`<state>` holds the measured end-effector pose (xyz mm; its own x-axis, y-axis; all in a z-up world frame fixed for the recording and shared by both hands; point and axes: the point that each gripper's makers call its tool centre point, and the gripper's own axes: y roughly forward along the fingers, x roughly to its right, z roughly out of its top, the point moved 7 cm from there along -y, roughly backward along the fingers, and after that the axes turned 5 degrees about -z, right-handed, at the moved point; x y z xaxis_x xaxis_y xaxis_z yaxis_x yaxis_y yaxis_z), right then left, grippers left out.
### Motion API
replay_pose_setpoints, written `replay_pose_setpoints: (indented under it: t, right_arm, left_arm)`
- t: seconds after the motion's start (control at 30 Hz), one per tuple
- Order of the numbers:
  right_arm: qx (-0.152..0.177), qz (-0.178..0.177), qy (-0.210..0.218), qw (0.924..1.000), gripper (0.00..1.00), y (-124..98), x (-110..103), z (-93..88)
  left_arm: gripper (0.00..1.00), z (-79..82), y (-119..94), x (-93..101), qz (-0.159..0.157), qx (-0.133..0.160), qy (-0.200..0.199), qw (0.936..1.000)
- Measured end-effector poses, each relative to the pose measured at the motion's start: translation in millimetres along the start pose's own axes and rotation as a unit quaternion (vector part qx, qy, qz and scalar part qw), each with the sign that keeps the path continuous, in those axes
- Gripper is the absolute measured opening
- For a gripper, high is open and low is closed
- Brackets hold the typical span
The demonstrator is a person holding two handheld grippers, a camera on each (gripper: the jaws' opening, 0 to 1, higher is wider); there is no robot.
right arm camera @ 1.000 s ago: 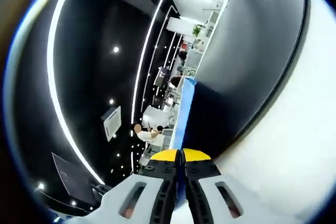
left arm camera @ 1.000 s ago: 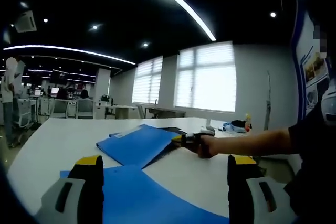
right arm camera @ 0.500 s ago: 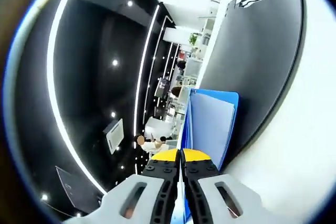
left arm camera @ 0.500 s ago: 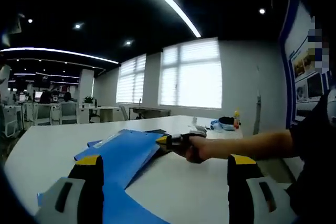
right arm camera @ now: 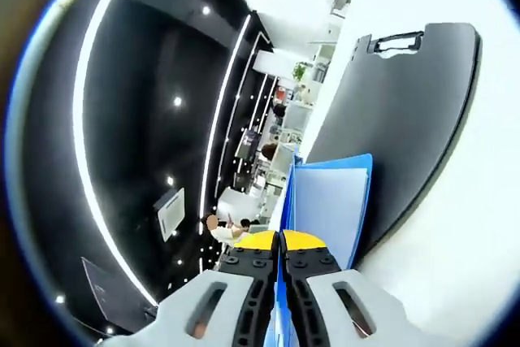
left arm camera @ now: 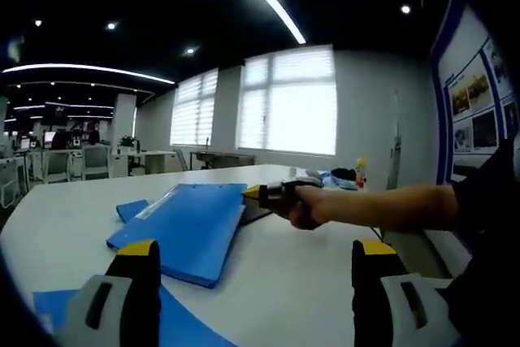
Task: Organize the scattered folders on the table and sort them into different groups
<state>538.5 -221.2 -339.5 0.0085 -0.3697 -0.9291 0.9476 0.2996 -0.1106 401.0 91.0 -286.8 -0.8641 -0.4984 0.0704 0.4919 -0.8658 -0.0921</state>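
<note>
Blue folder (left arm camera: 185, 227) now lower, right gripper (right arm camera: 281, 240) jaws apparently clamping it

Left gripper view: low over the white table (left arm camera: 301, 282), roughly level, facing along the tabletop toward the far windows (left arm camera: 313, 99) — own jaws rising wide apart at the bottom edge. Middle distance takes in the blue folder (left arm camera: 187, 229) lying flat, and the right gripper (left arm camera: 253, 193) reaching in from the right in a hand (left arm camera: 313, 205).

Right gripper view: rolled hard onto its side, pressed very near the blue folder (right arm camera: 325, 201) — table running up the right edge, ceiling lights down the left. Beyond the folder, a black clipboard (right arm camera: 398, 119) flat on the table.

Shared by both: the blue folder, the table surface, and the far office.
</note>
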Motion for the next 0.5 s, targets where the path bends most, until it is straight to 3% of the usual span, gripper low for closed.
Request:
replay_pose_setpoints:
  t: [0.17,0.3,0.43,0.5]
  right_arm:
    - [-0.021,-0.043,-0.042,0.998,0.04,-2,19,0.4]
    - [-0.046,-0.073,-0.104,0.9908,0.06,-1,29,-2.6]
    - [-0.071,-0.072,-0.098,0.99,0.29,-2,29,-8.0]
    - [-0.076,-0.075,-0.088,0.9904,0.35,-2,30,-9.6]
  left_arm:
    - [0.98,-1.4,4,7.4,-0.008,-0.003,0.001,1.0]
    - [0.98,-2.0,3,10.1,-0.01,-0.002,0.002,0.9999]
    - [0.98,-1.5,0,10.4,-0.01,-0.002,0.003,0.9999]
    - [0.98,-1.1,-2,10.0,-0.009,-0.002,0.003,1.0]
